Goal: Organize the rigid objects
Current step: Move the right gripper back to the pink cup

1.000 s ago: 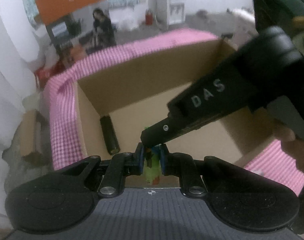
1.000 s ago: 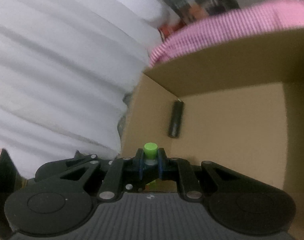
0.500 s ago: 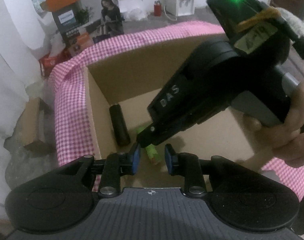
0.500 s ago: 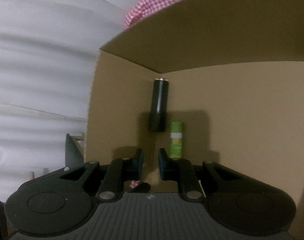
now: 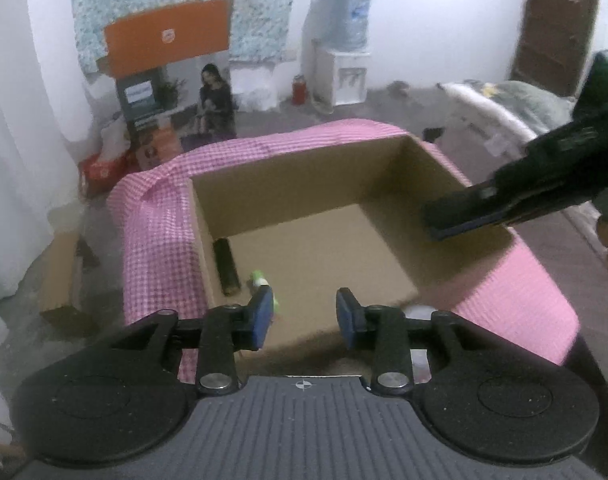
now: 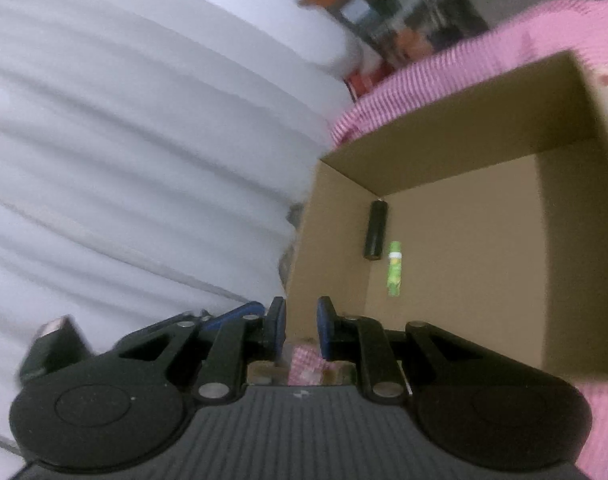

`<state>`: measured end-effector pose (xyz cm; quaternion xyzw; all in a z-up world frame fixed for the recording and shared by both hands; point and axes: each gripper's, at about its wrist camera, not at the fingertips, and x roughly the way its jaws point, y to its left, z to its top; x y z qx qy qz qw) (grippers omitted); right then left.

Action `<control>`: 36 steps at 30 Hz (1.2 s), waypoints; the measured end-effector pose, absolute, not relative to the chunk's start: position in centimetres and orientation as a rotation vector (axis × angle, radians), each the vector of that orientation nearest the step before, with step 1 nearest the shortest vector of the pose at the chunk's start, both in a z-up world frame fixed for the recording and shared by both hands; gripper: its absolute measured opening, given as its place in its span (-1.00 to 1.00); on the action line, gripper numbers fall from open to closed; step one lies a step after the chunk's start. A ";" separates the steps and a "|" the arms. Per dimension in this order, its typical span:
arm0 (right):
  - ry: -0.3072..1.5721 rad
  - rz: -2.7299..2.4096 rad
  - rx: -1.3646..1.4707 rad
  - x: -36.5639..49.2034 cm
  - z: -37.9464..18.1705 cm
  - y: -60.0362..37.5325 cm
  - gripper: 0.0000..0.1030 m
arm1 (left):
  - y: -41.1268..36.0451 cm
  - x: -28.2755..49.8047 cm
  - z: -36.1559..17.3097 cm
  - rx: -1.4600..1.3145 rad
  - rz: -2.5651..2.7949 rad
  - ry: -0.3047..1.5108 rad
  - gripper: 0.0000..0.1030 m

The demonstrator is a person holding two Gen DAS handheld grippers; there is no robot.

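An open cardboard box [image 5: 288,168] [image 6: 443,140] stands on a pink checked cloth [image 5: 156,240]. On its floor, near the left wall, a black cylinder [image 5: 226,266] [image 6: 375,236] lies with a small green tube [image 5: 258,279] [image 6: 394,268] just beside it. My left gripper [image 5: 304,316] hovers above the box's near edge; its jaws are opening and nothing is between them. My right gripper [image 6: 301,328] is held back from the box's near left corner with a narrow gap between its pads, empty. In the left wrist view that right gripper [image 5: 437,224] reaches over the box's right wall.
A white curtain [image 6: 144,120] hangs along the left of the table. On the floor beyond are an orange and printed carton [image 5: 168,40], a water dispenser [image 5: 343,76] and a small cardboard piece [image 5: 60,276]. The pink cloth [image 6: 607,420] surrounds the box on all sides.
Both grippers held the green tube over the box a second ago. They let it go, and it now lies beside the black cylinder. Both grippers have drawn back and up; the left jaws widened.
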<state>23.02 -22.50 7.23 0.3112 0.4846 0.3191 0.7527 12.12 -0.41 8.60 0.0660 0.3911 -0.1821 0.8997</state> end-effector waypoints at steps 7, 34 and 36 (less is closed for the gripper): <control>1.002 0.663 0.680 13.1 7.5 -26.4 -0.54 | -2.2 7.7 5.7 0.144 -0.493 0.859 -0.28; 1.384 0.439 0.643 13.2 -4.9 -22.4 -0.53 | -7.0 9.2 -4.9 0.085 -0.662 1.195 -0.21; 1.391 0.432 0.629 13.4 -5.2 -22.0 -0.53 | -7.1 9.4 -5.3 0.081 -0.664 1.198 -0.19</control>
